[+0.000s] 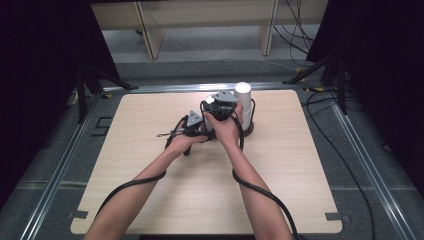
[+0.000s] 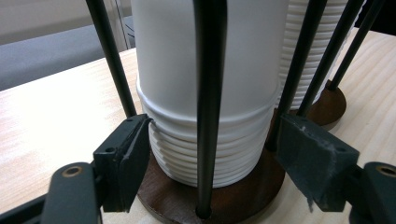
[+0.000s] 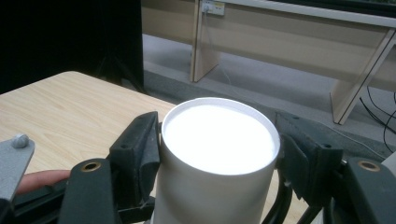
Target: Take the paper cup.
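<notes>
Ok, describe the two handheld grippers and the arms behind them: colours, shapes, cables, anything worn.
Both arms are bare to the elbow, with no sleeves or gloves visible. The left gripper and the right gripper are black, each topped by a grey three-cornered plate. A thick black cable trails from each along the forearm. Each has two black jaws with flat dark rubbery pads and brass-coloured pivot pins.

A: What sits between the black jaws?
B: A stack of white cups (image 2: 210,93) on a round brown base (image 2: 163,196), ringed by thin black rods (image 2: 210,107). The left pad touches the stack's ribbed rims; the right pad is against a rod.
A: Anything behind?
B: A second stack (image 2: 310,51) on its own base, on the wooden table (image 2: 56,121).
</notes>
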Demonstrator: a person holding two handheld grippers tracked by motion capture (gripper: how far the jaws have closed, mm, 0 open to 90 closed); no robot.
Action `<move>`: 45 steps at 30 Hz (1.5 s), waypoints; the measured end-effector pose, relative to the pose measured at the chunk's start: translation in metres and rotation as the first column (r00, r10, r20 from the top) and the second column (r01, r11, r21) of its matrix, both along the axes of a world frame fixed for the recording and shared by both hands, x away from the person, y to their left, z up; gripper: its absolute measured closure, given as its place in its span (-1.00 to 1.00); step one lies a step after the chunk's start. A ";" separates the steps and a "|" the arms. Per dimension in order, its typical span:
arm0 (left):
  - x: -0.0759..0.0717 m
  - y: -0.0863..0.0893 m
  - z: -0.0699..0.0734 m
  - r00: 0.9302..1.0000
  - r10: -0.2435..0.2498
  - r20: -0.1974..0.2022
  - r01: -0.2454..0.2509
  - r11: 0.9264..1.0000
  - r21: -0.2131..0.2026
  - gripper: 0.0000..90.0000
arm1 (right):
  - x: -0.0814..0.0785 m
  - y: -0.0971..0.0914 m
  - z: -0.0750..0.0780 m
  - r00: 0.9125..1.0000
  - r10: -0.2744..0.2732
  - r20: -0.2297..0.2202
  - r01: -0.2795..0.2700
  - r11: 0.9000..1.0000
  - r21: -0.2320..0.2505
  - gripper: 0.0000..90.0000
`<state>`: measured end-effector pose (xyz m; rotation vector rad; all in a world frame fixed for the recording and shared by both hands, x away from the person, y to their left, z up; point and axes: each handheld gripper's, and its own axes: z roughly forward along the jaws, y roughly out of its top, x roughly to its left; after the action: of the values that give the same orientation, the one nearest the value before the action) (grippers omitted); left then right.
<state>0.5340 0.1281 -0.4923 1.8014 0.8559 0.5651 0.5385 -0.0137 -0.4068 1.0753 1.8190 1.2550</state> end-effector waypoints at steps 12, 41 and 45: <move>0.001 0.000 0.000 1.000 -0.010 -0.003 0.010 1.000 0.026 -0.44 | -0.003 0.000 -0.004 1.000 -0.009 -0.002 0.009 0.997 0.076 -0.21; -0.011 0.008 0.012 0.999 0.000 0.039 -0.003 0.997 0.079 -0.66 | -0.021 -0.013 0.058 0.993 0.014 0.117 -0.031 0.988 0.150 -0.20; -0.015 0.007 0.015 0.999 -0.002 0.045 -0.001 0.998 0.062 -0.67 | -0.023 -0.015 0.062 0.991 0.018 0.132 -0.039 0.987 0.153 -0.20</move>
<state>0.5191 0.1352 -0.4768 1.8385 0.8153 0.6355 0.5153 -0.0285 -0.3448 1.0273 1.6658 1.4694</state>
